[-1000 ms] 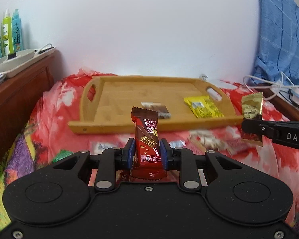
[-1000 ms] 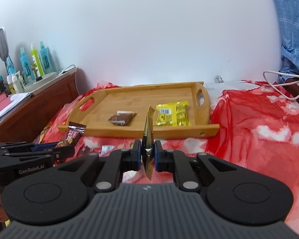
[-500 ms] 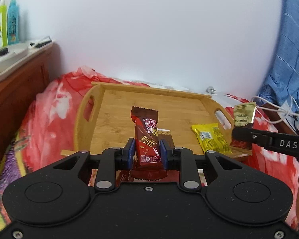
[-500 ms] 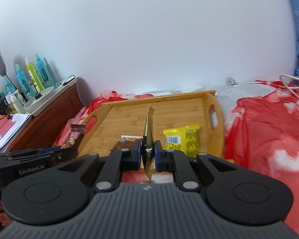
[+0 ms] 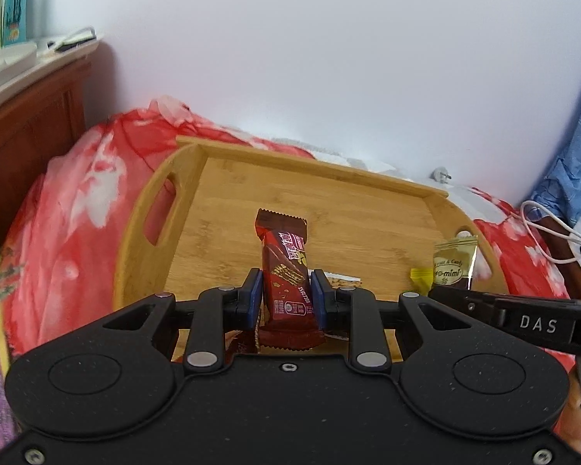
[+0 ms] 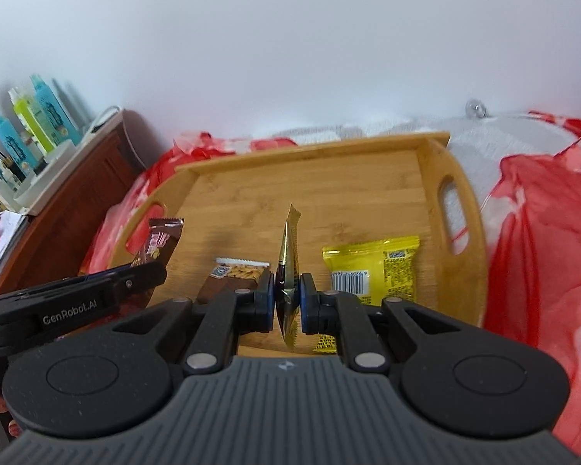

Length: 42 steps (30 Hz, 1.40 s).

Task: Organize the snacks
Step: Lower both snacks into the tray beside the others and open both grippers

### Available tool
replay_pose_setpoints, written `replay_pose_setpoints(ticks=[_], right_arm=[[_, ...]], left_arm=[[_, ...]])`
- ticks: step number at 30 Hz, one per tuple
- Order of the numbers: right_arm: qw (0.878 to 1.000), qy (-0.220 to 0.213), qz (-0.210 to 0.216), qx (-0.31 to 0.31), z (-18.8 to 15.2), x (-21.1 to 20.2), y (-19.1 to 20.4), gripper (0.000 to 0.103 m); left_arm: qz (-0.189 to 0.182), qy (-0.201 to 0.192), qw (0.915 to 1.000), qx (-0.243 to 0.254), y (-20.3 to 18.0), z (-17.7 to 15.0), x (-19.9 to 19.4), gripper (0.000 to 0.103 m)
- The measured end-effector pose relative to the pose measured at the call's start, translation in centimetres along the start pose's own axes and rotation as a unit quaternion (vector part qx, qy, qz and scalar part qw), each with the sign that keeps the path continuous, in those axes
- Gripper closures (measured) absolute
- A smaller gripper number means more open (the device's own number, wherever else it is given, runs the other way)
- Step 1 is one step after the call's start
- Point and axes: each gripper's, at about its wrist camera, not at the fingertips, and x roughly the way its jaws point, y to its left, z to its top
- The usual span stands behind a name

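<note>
Snacks are in transit to the wooden tray [image 6: 464,178]. The left gripper [image 5: 284,300] is clamped on a red chocolate bar [image 5: 284,271]; the right gripper [image 6: 286,302] is clamped on a gold candy packet [image 6: 288,267] — both above the tray's 6 o'clock edge. Two packets already lie inside. Next move — lower, release onto bare wood.
</note>
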Motion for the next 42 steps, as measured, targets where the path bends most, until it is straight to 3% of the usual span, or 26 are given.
replay_pose_setpoints(ticks=[11, 27, 29, 31, 32, 34, 42], right_arm=[[1.000, 0.015, -0.007, 0.004, -0.3, 2.1, -0.1, 0.087], [1.000, 0.012, -0.001, 0.011, -0.5, 2.6, -0.3, 0.084], [1.000, 0.009, 0.000, 0.010, -0.5, 2.5, -0.3, 0.075], [1.000, 0.005, 0.007, 0.011, -0.6, 2.4, -0.2, 0.074], [1.000, 0.005, 0.009, 0.013, -0.6, 2.3, -0.3, 0.063], [1.000, 0.001, 0.015, 0.014, -0.6, 2.0, -0.2, 0.053], [1.000, -0.014, 0.019, 0.002, -1.0, 0.1, 0.5, 0.047]], left_arm=[[0.007, 0.005, 0.9999, 0.014, 0.0, -0.9, 1.8, 0.078], [-0.005, -0.014, 0.9995, 0.029, 0.1, -1.3, 0.1, 0.078], [-0.004, -0.015, 0.9994, 0.030, 0.1, -1.3, -0.1, 0.078], [0.000, -0.015, 0.9994, 0.031, 0.1, -1.5, -0.3, 0.075], [0.001, -0.016, 0.9994, 0.032, 0.2, -1.5, -0.4, 0.073], [0.004, -0.016, 0.9993, 0.033, 0.2, -1.6, -0.7, 0.069], [0.020, -0.026, 0.9987, 0.040, 0.3, -2.2, -2.2, 0.053]])
